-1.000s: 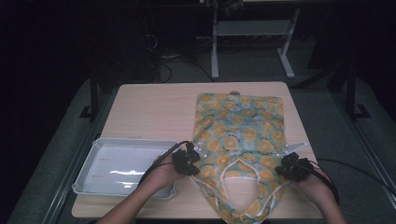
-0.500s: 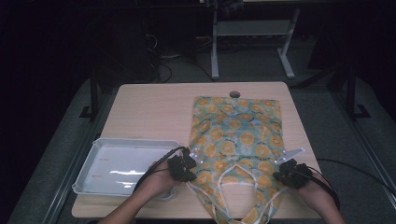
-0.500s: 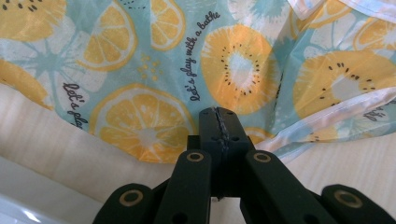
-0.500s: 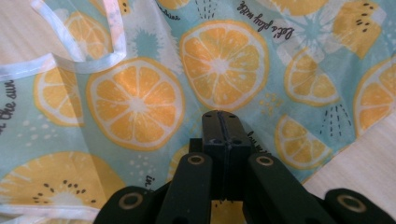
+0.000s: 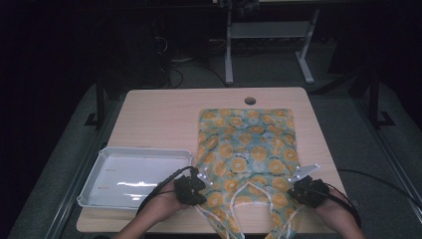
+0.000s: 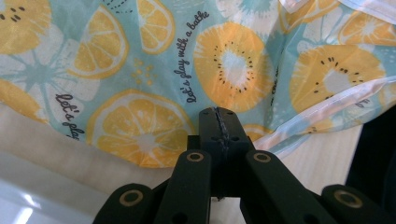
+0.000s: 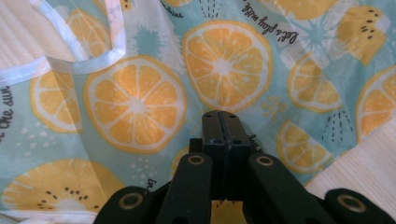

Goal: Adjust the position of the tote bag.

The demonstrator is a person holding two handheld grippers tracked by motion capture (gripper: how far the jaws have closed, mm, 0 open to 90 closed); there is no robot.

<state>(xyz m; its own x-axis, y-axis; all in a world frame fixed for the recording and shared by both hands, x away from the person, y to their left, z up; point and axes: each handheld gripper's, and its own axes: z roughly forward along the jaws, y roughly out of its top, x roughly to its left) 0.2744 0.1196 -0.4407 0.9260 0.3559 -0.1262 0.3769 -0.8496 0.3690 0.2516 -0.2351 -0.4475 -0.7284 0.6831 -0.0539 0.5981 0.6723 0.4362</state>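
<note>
Garment [image 5: 246,149]: fruit-print cloth, turquoise with orange slices, spread flat on the right half of the worktop [image 5: 159,114]; white-trimmed neck end toward the near edge, partly hanging over it.
Left gripper [image 5: 196,181]: at the garment's near left edge, just right of the tray; pointing forward and a little right across the cloth.
Left fingers [image 6: 210,126]: clenched together, no gap along the seam; fabric edge lying right at the tips, so apparently pinching the cloth, though the pinch itself sits hidden under the tips.
Left hand [image 5: 166,201]: wrapped around the gripper body from behind, forearm entering from the bottom edge, angled up and rightward, low over the worktop.
Right gripper [image 5: 303,184]: at the garment's near right edge, grey plate on top, aimed forward and left.
Right fingers [image 7: 212,128]: likewise pressed tight, tips over the print with cloth on both sides; seemingly gripping the garment.
Right hand [image 5: 331,206]: behind the gripper, forearm rising from the lower right corner, cable trailing off to the right.
Tray [image 5: 89,186]: white, shallow, on the near left of the worktop, beside the left hand.
</note>
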